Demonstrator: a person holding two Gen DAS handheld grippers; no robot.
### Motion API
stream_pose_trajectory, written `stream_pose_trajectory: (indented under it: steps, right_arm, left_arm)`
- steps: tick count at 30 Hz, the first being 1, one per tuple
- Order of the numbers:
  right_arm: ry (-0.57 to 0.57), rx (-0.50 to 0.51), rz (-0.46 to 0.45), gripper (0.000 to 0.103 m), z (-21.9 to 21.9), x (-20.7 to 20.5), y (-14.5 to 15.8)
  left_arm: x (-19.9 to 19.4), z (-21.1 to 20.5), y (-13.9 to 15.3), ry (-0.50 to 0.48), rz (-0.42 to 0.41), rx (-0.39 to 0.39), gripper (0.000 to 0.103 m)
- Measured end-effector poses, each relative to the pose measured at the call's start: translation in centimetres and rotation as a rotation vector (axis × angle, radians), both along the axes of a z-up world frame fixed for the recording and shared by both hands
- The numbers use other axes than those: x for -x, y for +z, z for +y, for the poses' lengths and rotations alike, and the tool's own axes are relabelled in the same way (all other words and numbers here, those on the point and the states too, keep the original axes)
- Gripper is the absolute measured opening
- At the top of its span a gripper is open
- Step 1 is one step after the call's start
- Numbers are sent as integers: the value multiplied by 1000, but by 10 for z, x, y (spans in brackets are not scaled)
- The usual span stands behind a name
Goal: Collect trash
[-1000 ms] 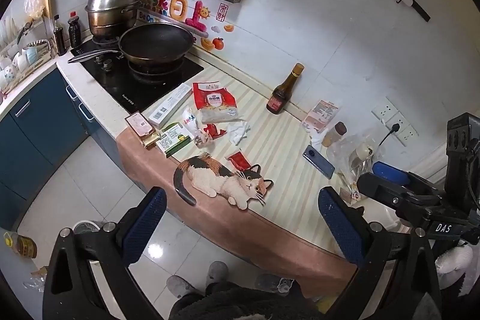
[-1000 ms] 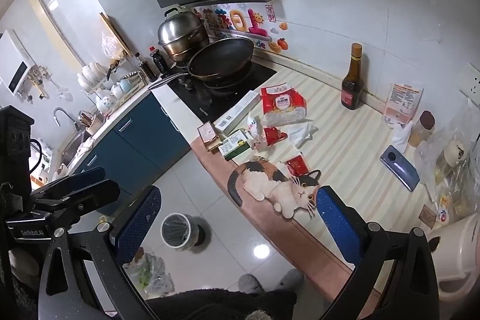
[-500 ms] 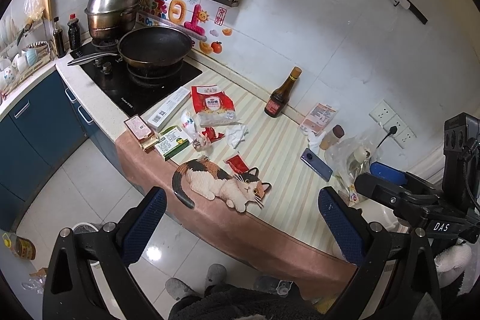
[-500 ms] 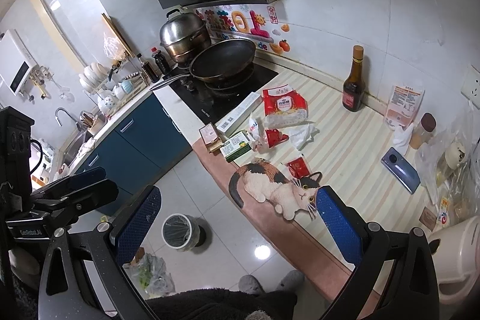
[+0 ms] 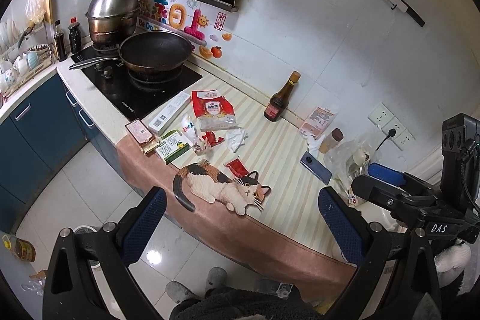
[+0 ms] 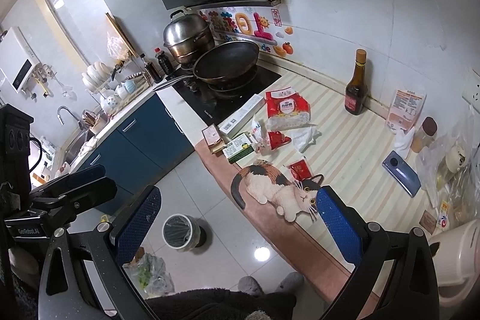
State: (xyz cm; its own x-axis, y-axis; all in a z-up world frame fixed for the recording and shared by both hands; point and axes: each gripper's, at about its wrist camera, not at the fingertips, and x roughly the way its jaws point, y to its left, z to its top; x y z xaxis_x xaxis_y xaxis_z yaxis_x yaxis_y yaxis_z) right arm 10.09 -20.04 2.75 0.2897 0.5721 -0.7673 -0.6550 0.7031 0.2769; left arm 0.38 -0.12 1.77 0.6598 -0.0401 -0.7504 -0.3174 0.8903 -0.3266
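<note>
I have drifted slightly closer; both tongs, left gripper [image 5: 237, 218] and right gripper [image 6: 237, 218], gape wide and empty, wrappers [image 5: 214, 138] ahead untouched.

Dark wok [image 5: 155, 51] on black hob [image 5: 141, 84], steel steamer pot [image 5: 112, 12] behind, brown sauce bottle [image 5: 282, 99], blue phone [image 5: 315, 167]

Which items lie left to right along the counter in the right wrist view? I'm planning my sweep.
Green box → crumpled tissue → dark bottle → blue phone.
</note>
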Motion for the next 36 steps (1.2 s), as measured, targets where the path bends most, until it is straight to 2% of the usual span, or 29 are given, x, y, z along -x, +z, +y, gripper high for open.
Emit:
stream_pose_trajectory:
  steps: [36]
  right_arm:
    - [24,-9,-12,103,12,13,10]
  left_arm:
    - [1,-1,0,0,-4,0,103]
